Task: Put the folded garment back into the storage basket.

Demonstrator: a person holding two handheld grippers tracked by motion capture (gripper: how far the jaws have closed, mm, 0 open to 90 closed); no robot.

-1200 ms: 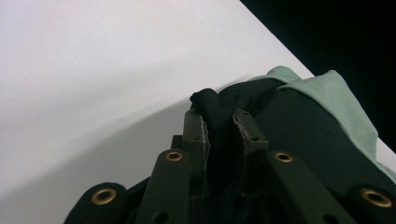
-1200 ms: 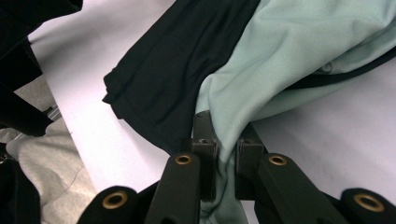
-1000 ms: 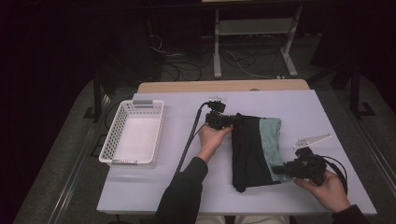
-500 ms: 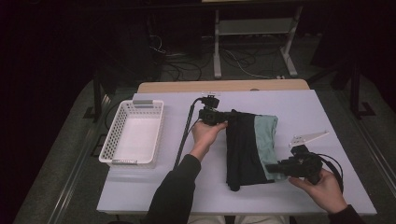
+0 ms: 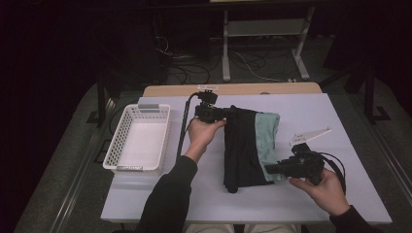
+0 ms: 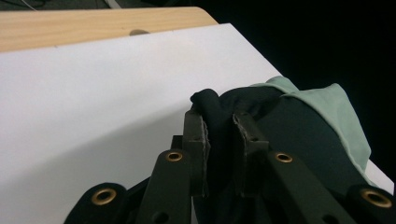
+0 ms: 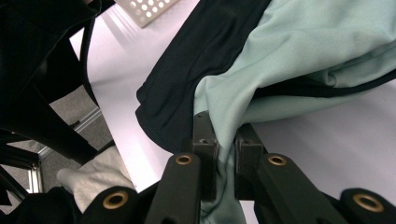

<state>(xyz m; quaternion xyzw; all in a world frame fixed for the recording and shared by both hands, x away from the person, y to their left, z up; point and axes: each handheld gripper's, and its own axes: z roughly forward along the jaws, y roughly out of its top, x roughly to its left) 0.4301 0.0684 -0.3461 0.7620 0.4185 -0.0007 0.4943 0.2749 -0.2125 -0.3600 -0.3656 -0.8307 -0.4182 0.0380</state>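
A folded garment, black outside (image 5: 242,145) with a pale green lining (image 5: 266,136), lies across the middle of the white table (image 5: 194,194). My left gripper (image 5: 228,113) is at its far left corner, shut on a bunched fold of black cloth (image 6: 219,112). My right gripper (image 5: 268,169) is at the near right edge, shut on the green lining (image 7: 224,135). The black layer (image 7: 187,79) lies beside the lining in the right gripper view.
A white perforated basket (image 5: 138,138) stands at the table's left. A white bracket-like piece (image 5: 311,134) lies to the right of the garment. A wooden tabletop edge (image 5: 233,89) runs behind the white surface. Cables and stand legs are on the dark floor beyond.
Both grippers have shifted left with the garment, and the black part now covers more of the green lining. The left hand has moved farther back.
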